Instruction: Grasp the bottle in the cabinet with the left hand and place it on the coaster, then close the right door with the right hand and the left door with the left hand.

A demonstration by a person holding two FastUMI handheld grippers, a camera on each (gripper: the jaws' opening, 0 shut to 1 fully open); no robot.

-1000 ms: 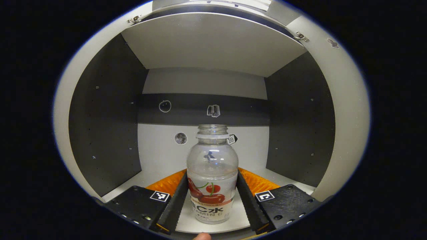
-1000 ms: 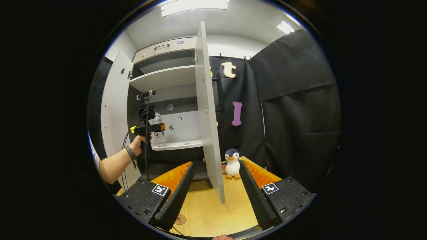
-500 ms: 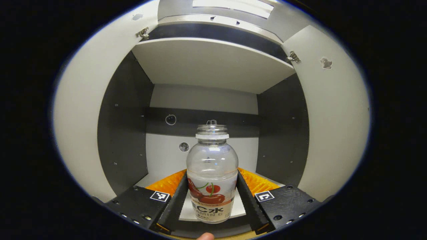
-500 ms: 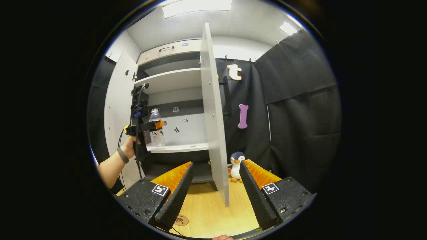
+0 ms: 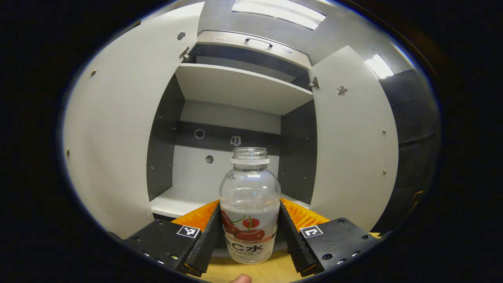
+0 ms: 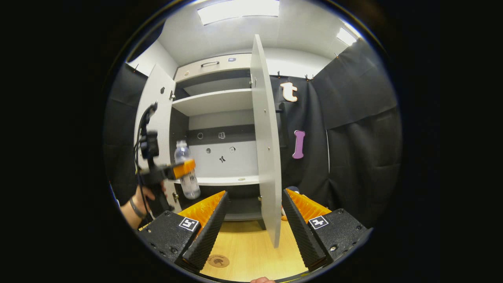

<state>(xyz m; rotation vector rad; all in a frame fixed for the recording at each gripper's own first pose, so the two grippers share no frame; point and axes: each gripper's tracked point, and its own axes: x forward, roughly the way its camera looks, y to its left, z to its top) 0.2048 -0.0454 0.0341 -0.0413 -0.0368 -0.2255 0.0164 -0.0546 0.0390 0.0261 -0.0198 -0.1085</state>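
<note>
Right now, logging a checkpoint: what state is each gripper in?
Left gripper: closed on the bottle.
Right gripper: open, holding nothing.

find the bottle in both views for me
Left gripper view: the bottle stands bottom centre, between the left gripper's fingers.
Right gripper view: bottle at left, clamped in that gripper, off the shelf.
Shared landmark: the open right door.
</note>
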